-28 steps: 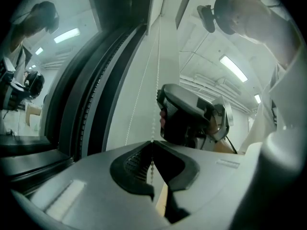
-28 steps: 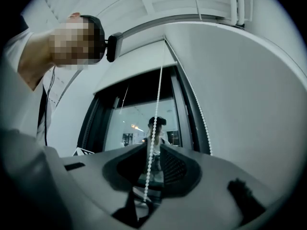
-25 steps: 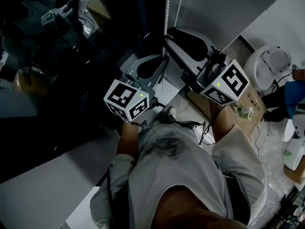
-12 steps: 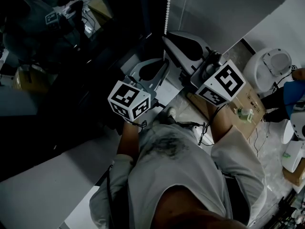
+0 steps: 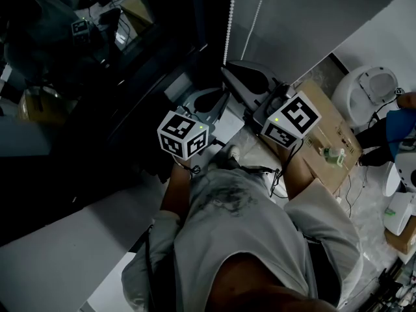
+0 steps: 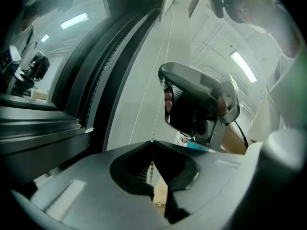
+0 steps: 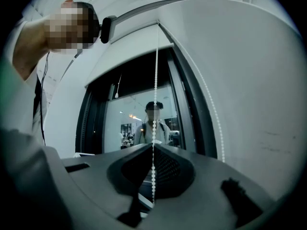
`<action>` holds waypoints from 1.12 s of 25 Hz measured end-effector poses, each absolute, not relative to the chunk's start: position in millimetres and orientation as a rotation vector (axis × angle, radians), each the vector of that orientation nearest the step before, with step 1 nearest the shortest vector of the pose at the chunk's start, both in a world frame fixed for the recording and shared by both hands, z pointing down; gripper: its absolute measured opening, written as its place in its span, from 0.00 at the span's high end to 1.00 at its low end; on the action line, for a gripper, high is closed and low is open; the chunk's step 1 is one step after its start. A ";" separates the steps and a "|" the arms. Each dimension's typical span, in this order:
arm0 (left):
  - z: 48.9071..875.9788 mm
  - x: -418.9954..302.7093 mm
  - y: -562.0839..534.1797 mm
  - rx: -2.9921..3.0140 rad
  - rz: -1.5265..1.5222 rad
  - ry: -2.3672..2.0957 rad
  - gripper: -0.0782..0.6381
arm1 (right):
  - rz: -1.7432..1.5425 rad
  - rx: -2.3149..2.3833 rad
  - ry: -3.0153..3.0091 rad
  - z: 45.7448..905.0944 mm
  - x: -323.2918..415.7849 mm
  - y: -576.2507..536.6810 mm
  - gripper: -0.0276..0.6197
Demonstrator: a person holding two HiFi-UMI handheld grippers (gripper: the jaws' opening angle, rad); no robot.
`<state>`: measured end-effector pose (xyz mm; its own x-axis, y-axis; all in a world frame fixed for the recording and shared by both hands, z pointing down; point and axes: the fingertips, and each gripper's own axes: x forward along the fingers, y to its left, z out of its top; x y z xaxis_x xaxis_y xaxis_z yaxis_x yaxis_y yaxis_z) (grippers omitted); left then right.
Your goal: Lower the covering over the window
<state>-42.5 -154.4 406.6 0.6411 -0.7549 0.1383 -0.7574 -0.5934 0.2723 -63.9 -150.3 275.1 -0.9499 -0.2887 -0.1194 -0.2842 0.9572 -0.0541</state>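
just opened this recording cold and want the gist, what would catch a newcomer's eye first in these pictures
The white bead chain hanging in front of the dark window stands out most. The left gripper and the right gripper are both shut on it. In the head view, the black-and-white marker cubes on the grippers glare at the centre, just below the grey blind.
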 end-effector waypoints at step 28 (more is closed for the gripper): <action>341.2 -66.6 -127.6 2.607 -0.188 -1.293 0.70 | -0.121 -0.486 3.036 318.7 -55.6 -145.1 0.93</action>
